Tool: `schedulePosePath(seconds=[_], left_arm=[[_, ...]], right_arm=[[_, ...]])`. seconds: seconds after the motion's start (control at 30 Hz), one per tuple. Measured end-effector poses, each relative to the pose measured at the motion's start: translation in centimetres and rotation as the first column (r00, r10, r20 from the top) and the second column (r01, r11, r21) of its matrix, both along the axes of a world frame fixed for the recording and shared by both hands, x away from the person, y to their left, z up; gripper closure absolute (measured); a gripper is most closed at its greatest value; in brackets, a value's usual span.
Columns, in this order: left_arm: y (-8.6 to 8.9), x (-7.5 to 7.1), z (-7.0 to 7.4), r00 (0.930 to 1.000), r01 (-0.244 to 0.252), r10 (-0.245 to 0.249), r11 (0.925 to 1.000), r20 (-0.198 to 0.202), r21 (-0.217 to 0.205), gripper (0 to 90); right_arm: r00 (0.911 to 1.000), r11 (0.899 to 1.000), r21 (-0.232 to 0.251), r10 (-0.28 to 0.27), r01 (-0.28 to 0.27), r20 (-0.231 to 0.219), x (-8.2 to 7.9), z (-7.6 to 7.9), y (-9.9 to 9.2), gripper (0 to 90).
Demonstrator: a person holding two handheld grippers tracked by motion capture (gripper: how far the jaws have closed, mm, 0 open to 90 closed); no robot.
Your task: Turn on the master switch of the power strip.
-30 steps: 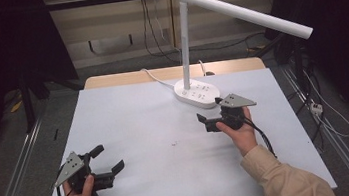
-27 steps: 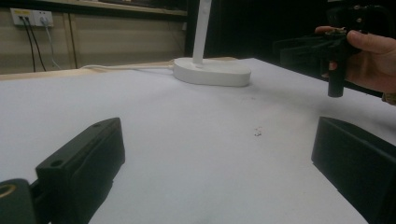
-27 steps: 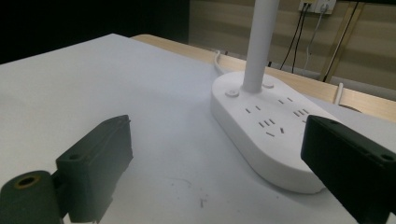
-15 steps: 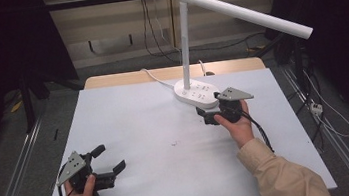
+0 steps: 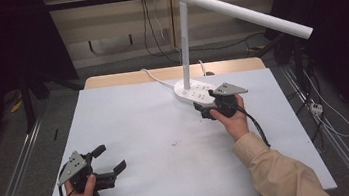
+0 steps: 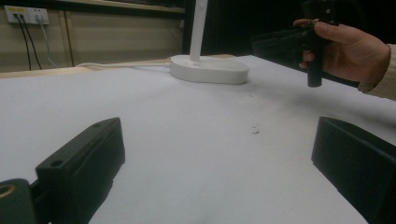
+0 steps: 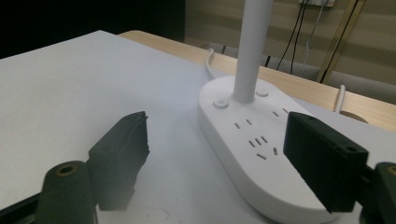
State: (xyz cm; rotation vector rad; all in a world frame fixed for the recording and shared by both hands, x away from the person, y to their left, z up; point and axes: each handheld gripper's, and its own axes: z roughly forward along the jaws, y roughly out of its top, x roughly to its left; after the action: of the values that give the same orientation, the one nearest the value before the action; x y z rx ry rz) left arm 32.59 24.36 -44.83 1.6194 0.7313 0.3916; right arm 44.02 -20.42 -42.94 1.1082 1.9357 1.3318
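A white desk lamp stands at the back of the table, its oval base (image 5: pixel 193 91) carrying sockets and two round buttons. My right gripper (image 5: pixel 201 111) sits just in front of that base, pointing at it. In the right gripper view the base (image 7: pixel 252 140) lies right ahead of the right gripper (image 7: pixel 217 130); its jaws stand apart and have just been closing a little, with nothing pressed between the pads. Near the table's front left corner my left gripper (image 5: pixel 110 158) rests wide open, and the left gripper (image 6: pixel 217 135) has bare table between its jaws.
The lamp's long head bar (image 5: pixel 242 11) reaches out to the right above the table (image 5: pixel 129 118). A white cable (image 5: pixel 155 79) runs off the base to the back edge. A small speck (image 5: pixel 174 142) lies mid-table. Metal rails flank the table.
My right gripper has moved away from the person toward the lamp base and its jaws have narrowed slightly. The left gripper has stayed where it was.
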Motion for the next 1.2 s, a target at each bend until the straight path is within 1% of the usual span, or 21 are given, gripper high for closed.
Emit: schedulePosePath(seconds=[0.07, 0.23, 0.3, 0.43, 0.57, 0.67, 0.77, 0.83, 1.0, 1.13, 1.2], left_arm=[[0.0, 0.0, 0.0, 1.0000, -0.001, 0.001, 1.0000, 0.000, -0.001, 2.4], [0.0, 0.0, 0.0, 1.0000, 0.000, 0.000, 1.0000, -0.003, 0.003, 2.4], [0.0, 0.0, 0.0, 1.0000, -0.002, 0.002, 1.0000, -0.002, 0.000, 2.4], [0.0, 0.1, 0.0, 1.0000, -0.003, 0.003, 1.0000, -0.003, 0.002, 2.4], [0.0, 0.1, 0.0, 1.0000, -0.002, 0.002, 1.0000, -0.004, 0.005, 2.6], [0.0, 0.1, 0.0, 1.0000, -0.004, 0.004, 1.0000, -0.003, 0.001, 2.6], [0.1, 0.1, -0.1, 1.0000, -0.006, 0.006, 1.0000, -0.003, 0.001, 2.6], [0.1, 0.1, -0.1, 1.0000, -0.004, 0.004, 1.0000, -0.004, 0.001, 2.6], [0.0, 0.1, 0.0, 1.0000, -0.004, 0.004, 1.0000, -0.004, 0.002, 2.6], [0.0, 0.1, -0.1, 1.0000, -0.004, 0.004, 1.0000, -0.004, 0.003, 2.6], [0.0, 0.1, -0.1, 1.0000, -0.004, 0.004, 1.0000, -0.004, 0.004, 2.6]], right_arm=[[1.0000, 1.000, 0.006, 0.004, -0.004, -0.007, 0.3, 0.0, 0.0, 24.4], [0.9999, 1.000, -0.001, 0.006, -0.006, -0.009, 0.9, 0.0, 0.3, 26.9], [0.9998, 1.000, -0.008, 0.015, -0.015, -0.008, 1.1, 0.0, 0.4, 28.9], [0.9997, 1.000, -0.011, 0.022, -0.022, -0.012, 1.6, 0.0, 0.7, 30.8], [0.9994, 1.000, -0.005, 0.029, -0.029, -0.018, 1.9, -0.1, 0.9, 34.2], [0.9992, 0.999, -0.010, 0.033, -0.033, -0.024, 2.2, -0.1, 1.0, 37.0], [0.9992, 1.000, -0.006, 0.029, -0.030, -0.026, 2.5, -0.1, 1.1, 41.4], [0.9992, 1.000, -0.007, 0.030, -0.030, -0.027, 2.6, -0.1, 1.1, 42.3], [0.9991, 1.000, 0.010, 0.027, -0.027, -0.034, 3.0, 0.0, 1.1, 44.0], [0.9990, 1.000, 0.006, 0.027, -0.027, -0.034, 3.2, 0.0, 1.1, 47.0], [0.9990, 1.000, 0.000, 0.028, -0.028, -0.036, 3.3, -0.1, 1.1, 50.3]])
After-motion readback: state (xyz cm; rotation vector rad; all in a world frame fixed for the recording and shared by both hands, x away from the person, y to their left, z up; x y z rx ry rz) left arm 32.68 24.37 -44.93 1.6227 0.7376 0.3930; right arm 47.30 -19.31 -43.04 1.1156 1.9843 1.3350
